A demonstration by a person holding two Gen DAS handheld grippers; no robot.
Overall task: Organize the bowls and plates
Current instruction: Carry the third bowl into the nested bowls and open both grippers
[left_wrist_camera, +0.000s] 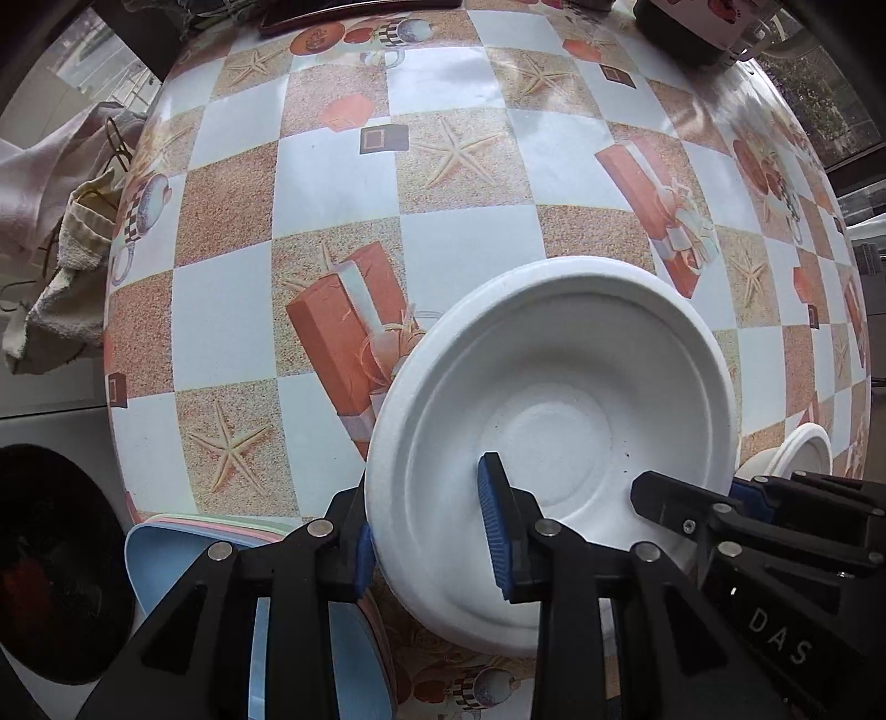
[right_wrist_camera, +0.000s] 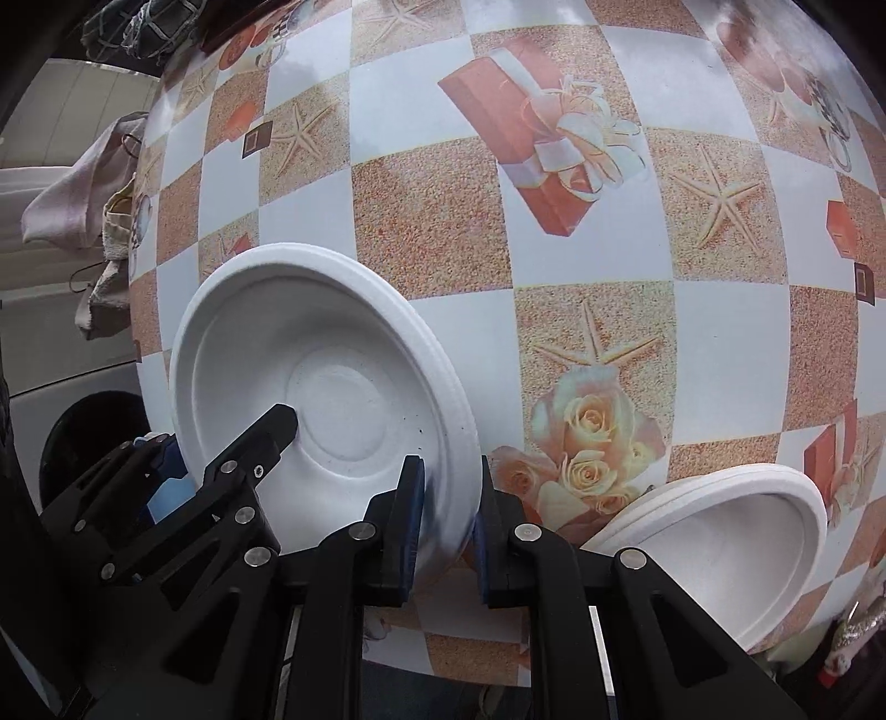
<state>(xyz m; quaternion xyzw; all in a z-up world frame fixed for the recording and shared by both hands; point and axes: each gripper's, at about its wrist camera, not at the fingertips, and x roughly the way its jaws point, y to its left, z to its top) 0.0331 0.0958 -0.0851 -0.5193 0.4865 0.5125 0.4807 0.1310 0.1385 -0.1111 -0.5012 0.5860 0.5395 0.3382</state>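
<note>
A white foam bowl (left_wrist_camera: pixel 554 399) is held above the patterned table, tilted. My left gripper (left_wrist_camera: pixel 426 531) straddles its left rim, one finger inside and one outside, with a visible gap around the rim. My right gripper (right_wrist_camera: pixel 448 515) is shut on the same bowl (right_wrist_camera: pixel 310 354) at its right rim. The right gripper also shows in the left wrist view (left_wrist_camera: pixel 720 509), and the left gripper shows in the right wrist view (right_wrist_camera: pixel 243 459). A stack of white bowls (right_wrist_camera: pixel 731 531) lies tilted on the table at the lower right; it also shows in the left wrist view (left_wrist_camera: pixel 797 448).
A stack of pastel plates, blue on top (left_wrist_camera: pixel 183 565), sits at the table's near left edge under my left gripper. Cloths (left_wrist_camera: pixel 66 266) hang off the table's left side. A dark round object (left_wrist_camera: pixel 50 559) is below on the left. Mugs (left_wrist_camera: pixel 703 22) stand at the far right.
</note>
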